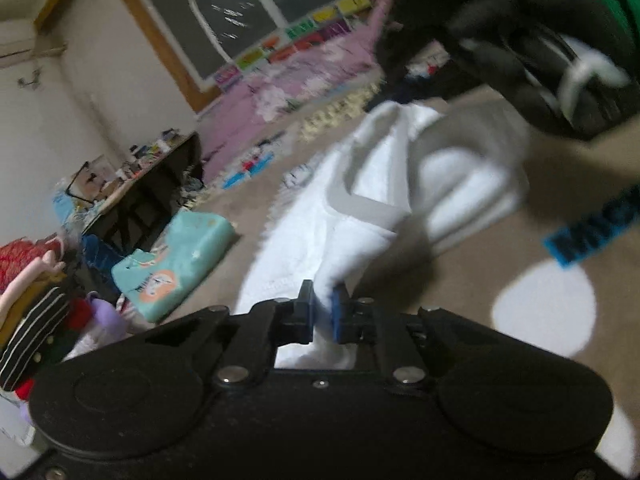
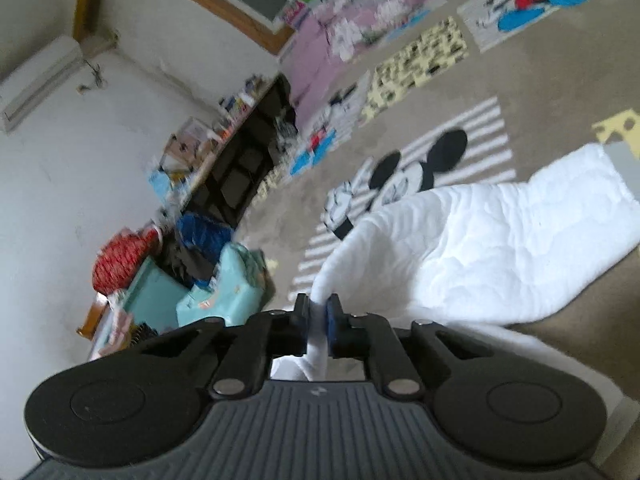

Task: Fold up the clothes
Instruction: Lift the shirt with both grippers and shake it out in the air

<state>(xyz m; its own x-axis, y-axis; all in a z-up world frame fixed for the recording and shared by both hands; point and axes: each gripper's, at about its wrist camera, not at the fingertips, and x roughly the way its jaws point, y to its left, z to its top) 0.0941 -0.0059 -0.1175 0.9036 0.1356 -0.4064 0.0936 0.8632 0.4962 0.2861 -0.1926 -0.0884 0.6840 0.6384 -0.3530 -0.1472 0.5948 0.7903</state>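
A white quilted garment (image 1: 360,208) with grey trim lies on a tan cartoon-print carpet. My left gripper (image 1: 323,308) is shut on a pinch of its white cloth and lifts it off the carpet. In the right wrist view the same white garment (image 2: 500,236) stretches away to the right. My right gripper (image 2: 318,314) is shut on another edge of it, and the cloth rises to the blue pads. The other gripper's dark body (image 1: 540,52) shows blurred at the top right of the left wrist view.
A teal package (image 1: 176,264) and a pile of clothes (image 1: 36,304) lie at the left by a dark shelf (image 2: 240,172). A pink bedspread (image 2: 360,24) hangs below a window at the back. The carpet (image 2: 400,92) shows printed cartoon patches.
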